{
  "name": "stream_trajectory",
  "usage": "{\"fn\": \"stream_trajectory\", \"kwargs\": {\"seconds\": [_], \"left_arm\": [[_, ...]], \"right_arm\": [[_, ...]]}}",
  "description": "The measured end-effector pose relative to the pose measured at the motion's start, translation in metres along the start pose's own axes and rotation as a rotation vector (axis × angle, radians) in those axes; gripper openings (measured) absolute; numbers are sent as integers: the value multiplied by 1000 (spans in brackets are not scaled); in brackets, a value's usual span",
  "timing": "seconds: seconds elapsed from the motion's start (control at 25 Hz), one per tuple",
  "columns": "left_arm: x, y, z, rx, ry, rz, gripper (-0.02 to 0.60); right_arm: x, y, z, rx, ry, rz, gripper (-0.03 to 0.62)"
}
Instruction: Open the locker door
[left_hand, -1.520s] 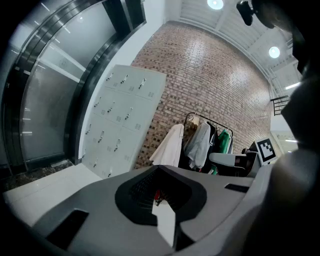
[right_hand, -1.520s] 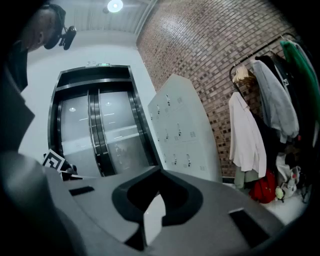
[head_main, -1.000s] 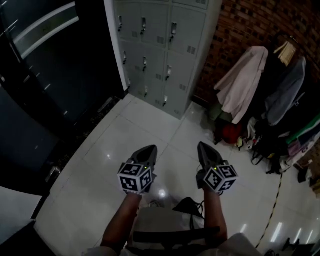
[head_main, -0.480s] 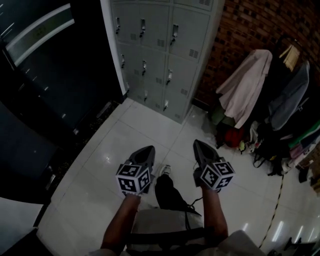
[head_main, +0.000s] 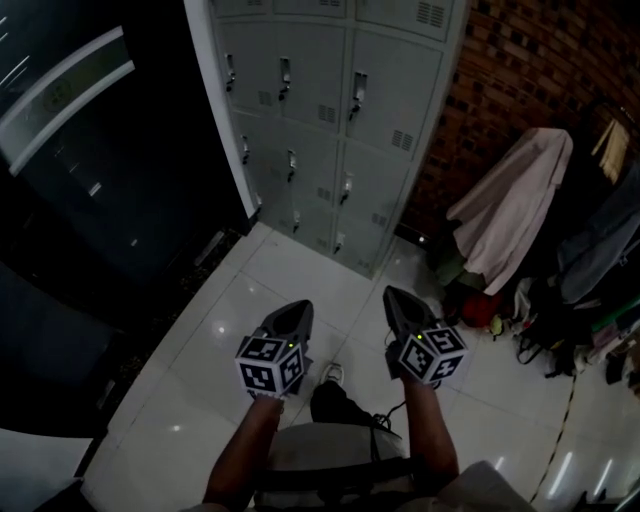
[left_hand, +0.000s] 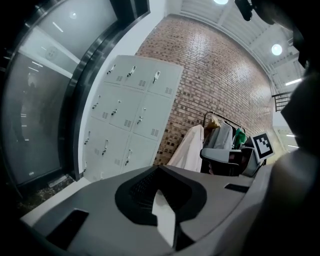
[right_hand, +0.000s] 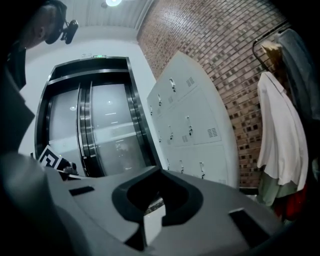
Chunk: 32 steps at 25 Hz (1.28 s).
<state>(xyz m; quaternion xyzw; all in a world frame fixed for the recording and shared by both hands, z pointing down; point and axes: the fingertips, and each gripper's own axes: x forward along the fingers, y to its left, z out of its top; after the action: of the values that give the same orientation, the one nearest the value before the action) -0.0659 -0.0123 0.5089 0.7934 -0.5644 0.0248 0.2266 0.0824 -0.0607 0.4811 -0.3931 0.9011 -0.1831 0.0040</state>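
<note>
Locker: the grey metal locker bank (head_main: 330, 130) stands against the brick wall (head_main: 520, 70). It is ahead of the person and well apart from both grippers.
Doors: every door I can see is shut flat.
Left gripper (head_main: 293, 312): its jaws are pressed together and hold nothing.
Right gripper (head_main: 396, 298): its jaws are together too, with nothing in them.
How a door may feel: I think it is thin, stiff metal. It is likely light and smooth, so the flat face would be slippery.
Where to hold: the small latch handle (head_main: 358, 88) near one side of a door looks like the best spot to pinch.
Nearby: coats (head_main: 510, 215) hang at the right.
</note>
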Motion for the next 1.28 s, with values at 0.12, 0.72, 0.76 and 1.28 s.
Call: {"fn": "stream_trajectory", "kwargs": {"seconds": [0.12,0.72,0.76,1.28], "left_arm": [[38,19,24,0,-2,0,-3],[173,83,103,17,-22,30,-3],[178,87,107,19,-23,32,-3],[264,122,171,30,-23,-58,-3]], "right_arm": [[41,-22,16,-5,5,6,3],[184,-103,78,-56,2,40,3],[192,-106,82,-61,-1,41,3],[290,-142,156,-89,-81,-65,3]]}}
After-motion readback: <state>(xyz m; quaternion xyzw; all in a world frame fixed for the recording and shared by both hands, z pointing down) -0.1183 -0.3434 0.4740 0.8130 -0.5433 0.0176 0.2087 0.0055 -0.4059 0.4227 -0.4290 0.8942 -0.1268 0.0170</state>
